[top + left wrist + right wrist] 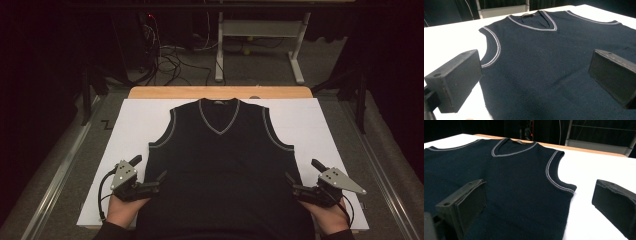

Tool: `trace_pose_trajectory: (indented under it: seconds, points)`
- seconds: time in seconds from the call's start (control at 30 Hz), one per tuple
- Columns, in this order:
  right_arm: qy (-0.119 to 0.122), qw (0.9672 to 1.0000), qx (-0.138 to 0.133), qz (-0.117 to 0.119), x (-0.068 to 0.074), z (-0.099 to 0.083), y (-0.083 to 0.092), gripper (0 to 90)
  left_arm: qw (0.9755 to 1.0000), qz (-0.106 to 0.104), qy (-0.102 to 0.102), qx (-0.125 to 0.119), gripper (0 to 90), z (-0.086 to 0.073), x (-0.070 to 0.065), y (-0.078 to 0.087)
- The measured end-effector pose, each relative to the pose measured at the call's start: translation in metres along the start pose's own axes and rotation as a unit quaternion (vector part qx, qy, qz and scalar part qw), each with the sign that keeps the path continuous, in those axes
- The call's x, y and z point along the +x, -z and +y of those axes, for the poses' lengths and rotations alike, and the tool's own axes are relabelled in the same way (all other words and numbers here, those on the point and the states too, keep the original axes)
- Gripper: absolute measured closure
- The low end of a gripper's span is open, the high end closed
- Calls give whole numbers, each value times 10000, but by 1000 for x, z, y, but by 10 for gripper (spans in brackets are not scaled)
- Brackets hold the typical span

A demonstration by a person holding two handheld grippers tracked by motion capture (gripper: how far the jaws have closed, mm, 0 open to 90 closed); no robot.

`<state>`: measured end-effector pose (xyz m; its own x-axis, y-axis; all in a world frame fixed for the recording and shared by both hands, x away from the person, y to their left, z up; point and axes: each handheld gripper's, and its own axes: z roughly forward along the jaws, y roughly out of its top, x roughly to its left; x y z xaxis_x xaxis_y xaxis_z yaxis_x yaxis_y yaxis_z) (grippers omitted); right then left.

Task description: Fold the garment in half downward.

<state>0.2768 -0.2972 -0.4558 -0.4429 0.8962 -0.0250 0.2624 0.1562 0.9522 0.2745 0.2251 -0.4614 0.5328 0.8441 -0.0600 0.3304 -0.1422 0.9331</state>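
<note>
A dark navy sleeveless V-neck vest (222, 165) with pale trim lies flat, front up, on a white sheet (135, 125), neck toward the far side. My left gripper (148, 169) is open at the vest's lower left side edge, one jaw over the sheet and one over the fabric. My right gripper (303, 171) is open at the lower right side edge in the same way. In the left gripper view the vest (544, 50) spreads between the wide jaws of my left gripper (534, 75). In the right gripper view the vest's (506, 175) edge runs between the jaws of my right gripper (540, 202).
The sheet covers a wooden table whose far edge (220, 92) shows beyond the vest's collar. A white desk frame (260, 30) and loose cables (170, 60) are on the floor behind. Metal rails (65, 165) run along both sides of the table.
</note>
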Motion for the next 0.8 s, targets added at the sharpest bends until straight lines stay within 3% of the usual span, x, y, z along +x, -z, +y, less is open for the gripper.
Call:
trace_pose_trajectory:
  seconds: [0.3,0.43,0.8]
  points:
    - [2,10000,0,24,1,1,0,1,10000,-70,46,-41,0,0,0,0]
    - [1,10000,28,20,2,1,-2,1,9999,-76,115,55,0,-1,2,-3]
    - [43,9996,273,-97,3,4,-6,1,9996,-108,202,164,0,0,4,-3]
